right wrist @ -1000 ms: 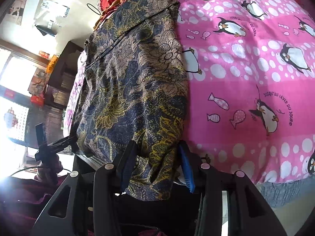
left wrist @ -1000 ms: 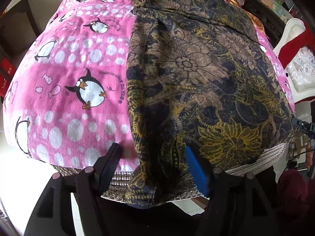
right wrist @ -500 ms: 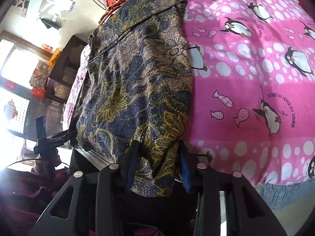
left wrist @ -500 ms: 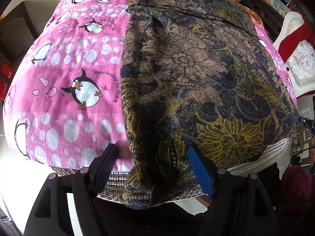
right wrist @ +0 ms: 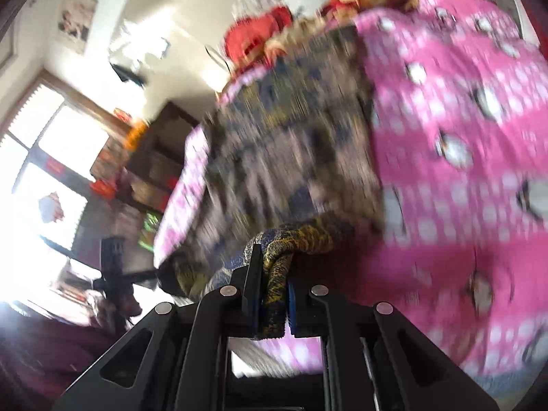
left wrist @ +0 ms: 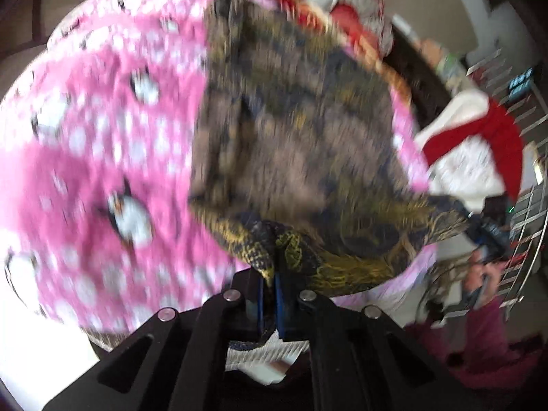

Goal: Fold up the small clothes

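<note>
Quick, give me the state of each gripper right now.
Left gripper: jaws just closed, shut on the near hem of the patterned garment.
Right gripper: jaws just closed, shut on a bunched corner of the same garment.

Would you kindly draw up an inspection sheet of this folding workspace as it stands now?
Surface: pink blanket with white dots and penguins, spread over a bed.
Job's things: dark floral-patterned garment in navy, brown and yellow, its near edge raised off the blanket at both corners; picture blurred.
Clutter: red and white fabrics beyond the blanket's side; red and gold cloth at the far end.
Grippers: left gripper shut on one near corner of the garment; right gripper shut on the other; both have just been closing.
Cables: nothing seen.
Surroundings: bright window, dark wooden shelving, white wall with pictures.
</note>
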`<state>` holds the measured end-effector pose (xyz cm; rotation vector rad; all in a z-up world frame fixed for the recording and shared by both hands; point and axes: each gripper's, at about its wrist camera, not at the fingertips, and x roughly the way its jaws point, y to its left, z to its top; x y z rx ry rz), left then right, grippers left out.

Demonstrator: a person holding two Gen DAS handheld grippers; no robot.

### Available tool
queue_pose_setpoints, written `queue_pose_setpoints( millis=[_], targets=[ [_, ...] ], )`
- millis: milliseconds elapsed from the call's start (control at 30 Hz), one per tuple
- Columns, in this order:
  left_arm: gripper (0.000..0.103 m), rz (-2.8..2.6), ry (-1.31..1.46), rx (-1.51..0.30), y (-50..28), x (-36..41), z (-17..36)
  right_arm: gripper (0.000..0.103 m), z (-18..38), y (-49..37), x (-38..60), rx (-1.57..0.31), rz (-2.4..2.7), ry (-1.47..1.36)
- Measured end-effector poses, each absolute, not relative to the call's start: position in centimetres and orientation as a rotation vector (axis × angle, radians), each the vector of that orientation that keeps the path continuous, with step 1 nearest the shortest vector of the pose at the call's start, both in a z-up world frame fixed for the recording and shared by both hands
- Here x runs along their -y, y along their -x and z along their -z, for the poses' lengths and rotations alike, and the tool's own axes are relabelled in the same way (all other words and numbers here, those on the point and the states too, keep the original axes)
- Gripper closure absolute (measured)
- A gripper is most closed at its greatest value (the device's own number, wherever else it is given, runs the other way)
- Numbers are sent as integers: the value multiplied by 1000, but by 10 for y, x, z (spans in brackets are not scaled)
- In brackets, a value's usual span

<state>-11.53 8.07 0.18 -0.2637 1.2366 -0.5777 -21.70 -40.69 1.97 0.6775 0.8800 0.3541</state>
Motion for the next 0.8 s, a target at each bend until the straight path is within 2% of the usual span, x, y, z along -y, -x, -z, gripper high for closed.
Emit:
queue_pose_setpoints(
  millis=[200,400,800],
  targets=[
    [98,540,299,-1063,49,-77,-43,89,-45,154,420,-769,-314,-677],
    [98,505,288,-990,-31,-54,-66,89,-49,79,441,-738,-258,-692],
    [98,422,253,-1007,-182,-11,-33,89,-19,-64,485,-789,-164,-733]
  ],
)
